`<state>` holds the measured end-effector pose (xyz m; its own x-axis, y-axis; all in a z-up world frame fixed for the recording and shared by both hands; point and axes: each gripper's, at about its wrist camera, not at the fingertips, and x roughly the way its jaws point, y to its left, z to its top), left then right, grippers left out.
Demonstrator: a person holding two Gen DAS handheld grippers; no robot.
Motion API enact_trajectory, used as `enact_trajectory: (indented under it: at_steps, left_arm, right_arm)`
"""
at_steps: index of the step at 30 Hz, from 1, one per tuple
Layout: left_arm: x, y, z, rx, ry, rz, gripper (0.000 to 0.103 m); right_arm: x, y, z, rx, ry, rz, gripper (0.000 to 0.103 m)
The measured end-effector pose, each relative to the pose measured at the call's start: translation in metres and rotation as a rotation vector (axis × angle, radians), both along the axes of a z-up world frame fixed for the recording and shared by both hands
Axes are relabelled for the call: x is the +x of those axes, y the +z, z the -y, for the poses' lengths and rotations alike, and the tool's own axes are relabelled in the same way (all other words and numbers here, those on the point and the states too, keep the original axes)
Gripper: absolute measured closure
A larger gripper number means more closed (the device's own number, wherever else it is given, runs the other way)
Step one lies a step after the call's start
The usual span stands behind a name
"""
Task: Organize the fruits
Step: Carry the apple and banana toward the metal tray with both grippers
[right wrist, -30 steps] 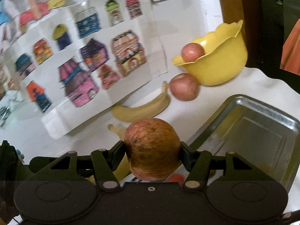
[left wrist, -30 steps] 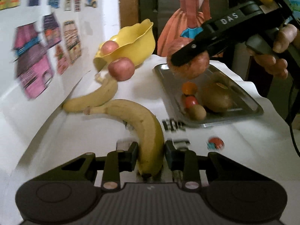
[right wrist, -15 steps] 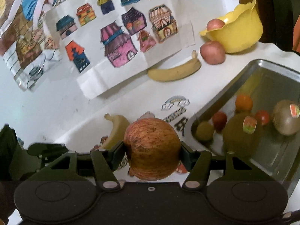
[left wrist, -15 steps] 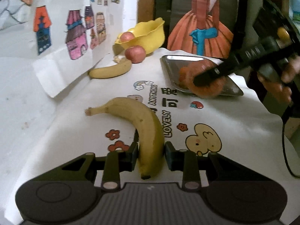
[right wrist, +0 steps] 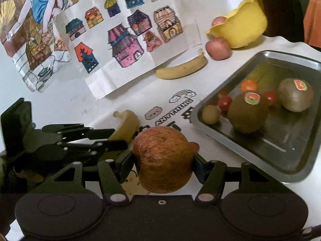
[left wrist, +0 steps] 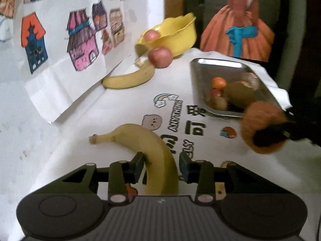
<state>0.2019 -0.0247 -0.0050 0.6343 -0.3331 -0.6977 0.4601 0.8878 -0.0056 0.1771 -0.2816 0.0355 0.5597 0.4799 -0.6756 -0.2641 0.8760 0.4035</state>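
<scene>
Paper drawings of coloured houses hang over the upper left of both views, above a white printed cloth on the counter [left wrist: 120, 108]. My left gripper [left wrist: 161, 165] has its jaws either side of a banana [left wrist: 152, 150]; in the left wrist view a sliver of gap shows at each pad, so I judge the hold loose at best and cannot tell whether it bites. My right gripper [right wrist: 163, 163] is pinching a large apple [right wrist: 163, 158] firmly between its jaws, low over the cloth at lower centre.

Risks as I see them: the banana is curved and held near one end, so it could swivel or slide out if I lift quickly. Both grippers sit close together at lower left of the right wrist view, so crossing paths could knock one fruit loose. The steel tray [right wrist: 301, 168] at right holds kiwis [right wrist: 248, 116] and small round fruits; an apple set down hard there would likely scatter them. The yellow bowl [right wrist: 244, 30] at upper right looks tilted, with a second apple [right wrist: 218, 48] against it.
</scene>
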Motion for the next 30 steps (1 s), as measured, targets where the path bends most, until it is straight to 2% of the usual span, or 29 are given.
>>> enact_trajectory:
  at_steps: [4,8,14,30]
  left_arm:
    - [0.01,-0.007,0.004,0.01,0.041,-0.044,0.059]
    - [0.013,-0.009,0.01,0.032,0.061,-0.044,0.059]
    - [0.012,-0.006,0.01,-0.039,0.09,-0.064,0.065]
    - [0.016,0.021,0.064,-0.171,0.004,-0.013,0.066]
  right_arm:
    - [-0.006,0.0,0.012,-0.001,-0.015,0.007,0.039]
    - [-0.01,0.001,0.02,0.006,-0.026,0.02,0.039]
    - [-0.019,0.006,0.029,0.014,-0.046,0.046,0.039]
    - [-0.036,0.013,0.09,0.037,-0.195,0.084,0.039]
